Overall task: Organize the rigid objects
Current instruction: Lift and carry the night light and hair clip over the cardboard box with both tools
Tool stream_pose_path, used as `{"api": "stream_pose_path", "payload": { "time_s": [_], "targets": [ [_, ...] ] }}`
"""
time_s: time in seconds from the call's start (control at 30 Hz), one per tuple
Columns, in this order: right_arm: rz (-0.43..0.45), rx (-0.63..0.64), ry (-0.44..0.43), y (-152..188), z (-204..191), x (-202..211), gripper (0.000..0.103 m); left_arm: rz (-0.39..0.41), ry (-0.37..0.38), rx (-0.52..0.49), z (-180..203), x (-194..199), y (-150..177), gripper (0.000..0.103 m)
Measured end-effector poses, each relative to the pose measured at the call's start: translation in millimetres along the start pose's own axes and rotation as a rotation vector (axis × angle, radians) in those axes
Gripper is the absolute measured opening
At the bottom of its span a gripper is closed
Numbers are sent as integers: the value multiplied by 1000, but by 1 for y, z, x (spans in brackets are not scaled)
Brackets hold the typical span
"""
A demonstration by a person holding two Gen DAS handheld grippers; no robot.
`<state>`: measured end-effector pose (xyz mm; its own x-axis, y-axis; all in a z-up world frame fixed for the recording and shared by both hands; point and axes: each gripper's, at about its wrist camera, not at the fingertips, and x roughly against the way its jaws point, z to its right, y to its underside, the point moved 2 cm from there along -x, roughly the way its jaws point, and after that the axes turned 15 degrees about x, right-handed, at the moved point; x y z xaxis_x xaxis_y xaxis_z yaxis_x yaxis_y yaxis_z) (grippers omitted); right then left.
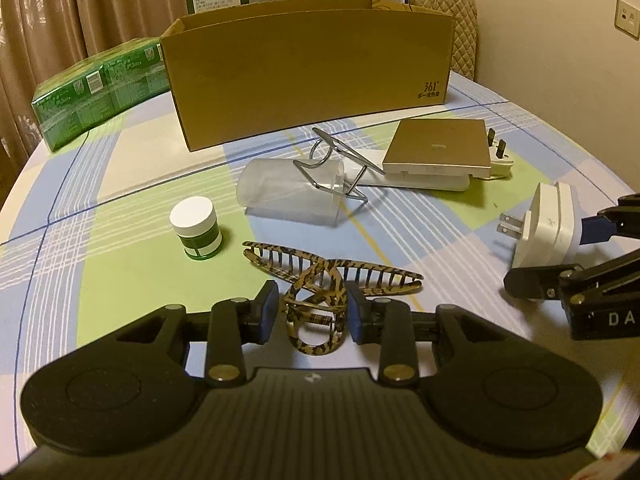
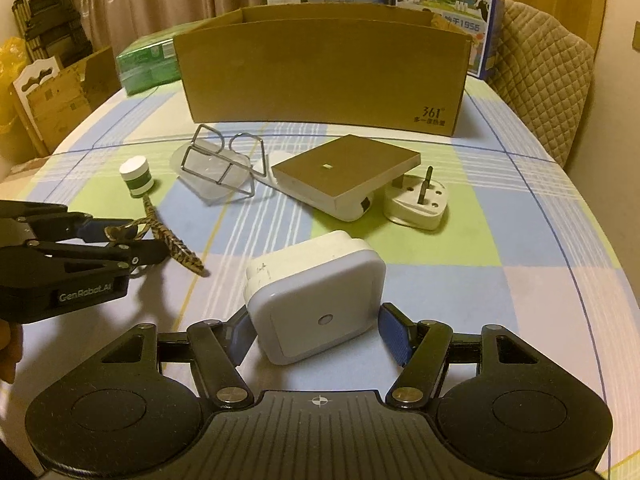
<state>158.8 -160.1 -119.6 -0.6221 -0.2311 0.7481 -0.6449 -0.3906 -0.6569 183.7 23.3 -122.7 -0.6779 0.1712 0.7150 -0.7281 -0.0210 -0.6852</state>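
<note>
The hair claw [image 1: 320, 280] sits pinched in your left tool [image 1: 312, 312], low over the surface [image 1: 120, 200]; your right tool [image 2: 316, 332] holds the white plug [image 2: 316, 296]. The box [image 1: 308, 76] behind looks unfilled as far as its wall allows. Jar [image 1: 196, 226], cup [image 1: 292, 194], wire stand [image 1: 336, 164], tan block [image 1: 440, 144] and adapter [image 2: 416, 204] are left, I judge.

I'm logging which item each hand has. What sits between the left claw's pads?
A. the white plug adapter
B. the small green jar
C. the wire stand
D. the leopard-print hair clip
D: the left claw is closed on the hair clip, while the plug adapter is in the right claw.
</note>
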Motion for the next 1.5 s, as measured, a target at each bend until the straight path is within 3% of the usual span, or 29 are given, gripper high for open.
{"api": "stream_pose_path", "payload": {
  "time_s": [0.27, 0.47, 0.63, 0.73, 0.8, 0.97, 1.23, 1.5],
  "targets": [
    [21, 44, 18, -5, -2, 0, 63, -38, 24, 19, -1, 3, -1, 26],
    [37, 78, 33, -11, 1, -4, 73, -41, 26, 41, -3, 7, 0, 26],
    [50, 75, 15, -13, 4, -5, 73, -41, 37, 73, -6, 8, -2, 26],
    [58, 90, -3, -15, 3, -4, 73, -34, 44, 81, -6, 10, -4, 26],
    [58, 98, 7, -15, 2, -3, 62, -31, 45, 85, -6, 12, -5, 26],
    [61, 96, 30, -16, 3, 2, 62, -27, 44, 103, -7, 19, -6, 26],
    [167, 67, 53, -30, 11, 27, 62, 53, 27, 102, -6, 46, -22, 26],
    [284, 45, 75, -77, 34, 48, 62, 173, 43, 83, 7, 65, -73, 26]
  ]
}}
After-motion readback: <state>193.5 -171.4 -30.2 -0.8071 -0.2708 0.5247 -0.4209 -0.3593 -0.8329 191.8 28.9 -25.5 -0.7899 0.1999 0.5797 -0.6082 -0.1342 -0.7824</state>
